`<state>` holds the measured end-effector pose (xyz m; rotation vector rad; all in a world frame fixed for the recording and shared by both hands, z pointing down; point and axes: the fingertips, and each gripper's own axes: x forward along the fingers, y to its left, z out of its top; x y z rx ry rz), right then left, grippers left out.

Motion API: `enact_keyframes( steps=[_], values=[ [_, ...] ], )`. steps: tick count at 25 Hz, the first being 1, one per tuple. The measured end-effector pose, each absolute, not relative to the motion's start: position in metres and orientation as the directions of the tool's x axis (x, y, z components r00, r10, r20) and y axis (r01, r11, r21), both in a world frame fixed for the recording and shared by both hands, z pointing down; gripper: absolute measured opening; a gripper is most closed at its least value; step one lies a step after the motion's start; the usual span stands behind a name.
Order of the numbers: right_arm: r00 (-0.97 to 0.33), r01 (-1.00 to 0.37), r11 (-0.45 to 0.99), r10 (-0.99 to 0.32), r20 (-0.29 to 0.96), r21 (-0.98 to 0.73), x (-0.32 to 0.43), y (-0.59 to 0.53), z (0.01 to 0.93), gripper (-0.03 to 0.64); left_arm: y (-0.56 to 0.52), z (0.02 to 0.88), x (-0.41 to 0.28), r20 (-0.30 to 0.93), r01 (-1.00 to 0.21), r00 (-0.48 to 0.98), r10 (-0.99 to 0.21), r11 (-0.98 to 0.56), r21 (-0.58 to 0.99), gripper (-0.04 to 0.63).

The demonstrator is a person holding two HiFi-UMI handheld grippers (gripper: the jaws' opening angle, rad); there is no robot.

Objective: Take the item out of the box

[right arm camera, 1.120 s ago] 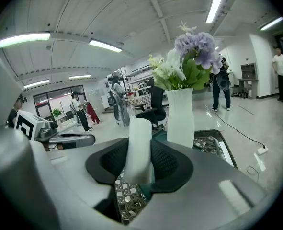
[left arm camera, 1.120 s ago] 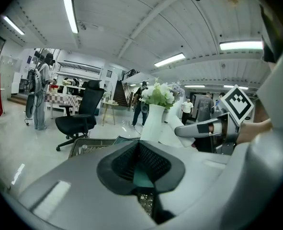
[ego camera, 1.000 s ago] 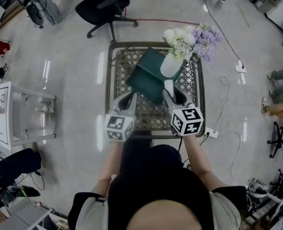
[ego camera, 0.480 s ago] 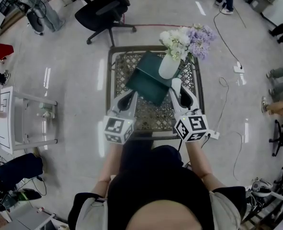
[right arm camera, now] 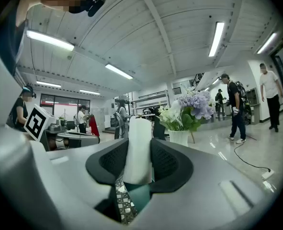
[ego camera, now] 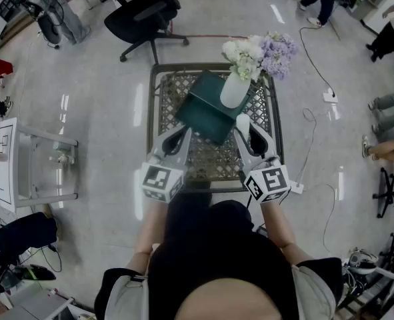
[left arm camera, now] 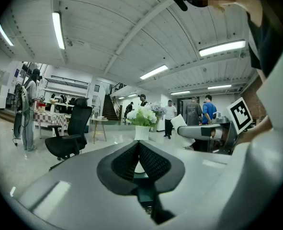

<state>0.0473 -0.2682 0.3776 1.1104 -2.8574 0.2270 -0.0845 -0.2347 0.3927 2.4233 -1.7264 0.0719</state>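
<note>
**Glossy floor (ego camera: 103,72), lattice bench (ego camera: 162,112): white item (right arm camera: 138,157) gripped, box (ego camera: 207,105) below**

Grey polished floor all round, and the metal bench stands in the middle of it; nearest the person, the left tool (left arm camera: 139,145) is clenched on nothing, its pads meeting tip to tip; it hangs at the near left corner of the dark green box, parked there, I'd judge, to stay clear of the work or be ready to steady the box; alongside it, the right tool (right arm camera: 138,145) is grasping the white item, pads pressed on both flanks; the item stands upright in that grip, probably so it can travel straight without catching a wall; in the head view it sits by the box's near right edge, over the lattice, and looks clear of the box; it is a plain white cylinder with a rounded top, smooth and matte, no label to be seen; its lower end is hidden behind the pads; just past the box's far corner stands a white vase (ego camera: 233,91) of white and lilac flowers (ego camera: 263,49); farther off, a black office chair (ego camera: 147,9).
</note>
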Motion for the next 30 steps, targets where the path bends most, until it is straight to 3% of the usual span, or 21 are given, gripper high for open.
enact_keyframes(
  steps=[30],
  values=[
    [-0.752, -0.656, 0.747, -0.636, 0.176, -0.105, 0.031, -0.258, 0.392, 0.137, -0.223, 0.411, -0.092, 0.175, -0.942, 0.326, -0.929, -0.305, 0.137, 0.008]
  ],
)
